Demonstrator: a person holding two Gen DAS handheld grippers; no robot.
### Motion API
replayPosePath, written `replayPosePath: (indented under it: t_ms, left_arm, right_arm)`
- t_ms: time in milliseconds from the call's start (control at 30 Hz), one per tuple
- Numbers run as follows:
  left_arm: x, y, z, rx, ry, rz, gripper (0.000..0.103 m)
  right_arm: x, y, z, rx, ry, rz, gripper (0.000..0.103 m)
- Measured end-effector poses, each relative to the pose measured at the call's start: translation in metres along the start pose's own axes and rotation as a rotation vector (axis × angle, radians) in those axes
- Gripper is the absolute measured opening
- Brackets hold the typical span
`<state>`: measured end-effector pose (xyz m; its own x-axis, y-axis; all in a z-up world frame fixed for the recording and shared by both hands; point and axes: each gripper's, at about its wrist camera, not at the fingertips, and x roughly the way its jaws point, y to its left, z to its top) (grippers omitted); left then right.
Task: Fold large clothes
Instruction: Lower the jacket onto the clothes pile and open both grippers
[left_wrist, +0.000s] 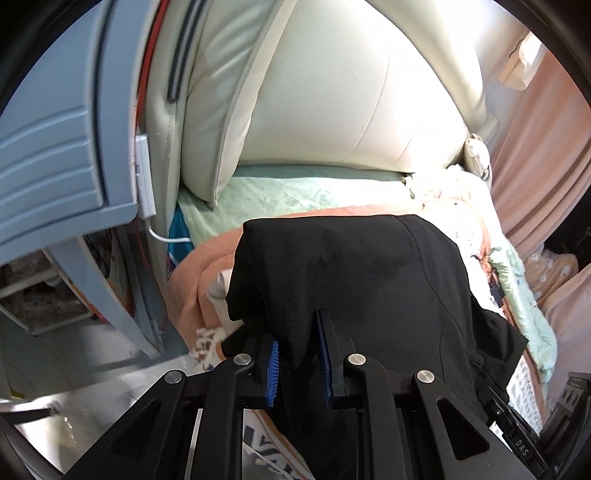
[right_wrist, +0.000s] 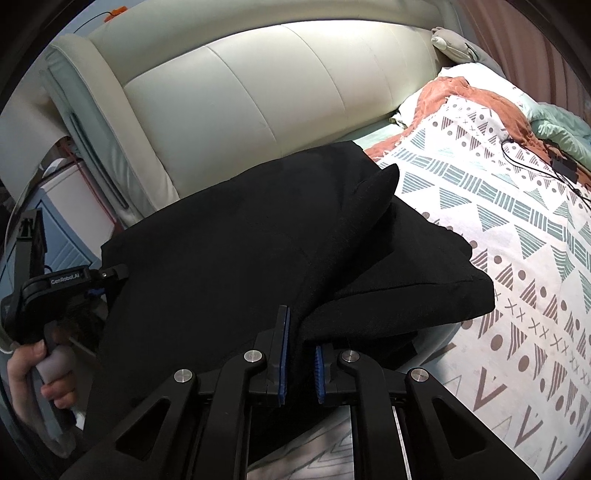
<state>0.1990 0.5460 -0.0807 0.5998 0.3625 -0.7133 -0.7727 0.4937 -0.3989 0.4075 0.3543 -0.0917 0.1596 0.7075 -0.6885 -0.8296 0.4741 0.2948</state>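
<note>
Right in front of the cream headboard (right_wrist: 236, 96), the black garment (right_wrist: 229, 251) lies on the patterned bedspread (right_wrist: 517, 258). Both the left gripper (left_wrist: 297, 354) and the right gripper (right_wrist: 299, 350) pinch folds of its cloth between narrowly parted blue pads.

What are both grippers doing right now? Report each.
Left gripper: shut on the black garment.
Right gripper: shut on a fold of the black garment.

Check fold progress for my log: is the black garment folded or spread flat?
Partly folded: the black garment has layers doubled over on the bed, with both grippers pinching its near edge.
</note>
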Motion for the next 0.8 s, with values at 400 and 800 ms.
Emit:
replayPosePath:
  t_ms: [400, 800]
  left_arm:
    - [0.013, -0.006, -0.007, 0.035, 0.016, 0.012, 0.022]
    - [0.015, -0.011, -0.003, 0.023, 0.044, -0.003, 0.022]
  right_arm:
    - [0.016, -0.023, 0.006, 0.067, 0.014, -0.042, 0.008]
    - [0.012, -0.018, 0.008, 0.036, 0.019, -0.115, 0.008]
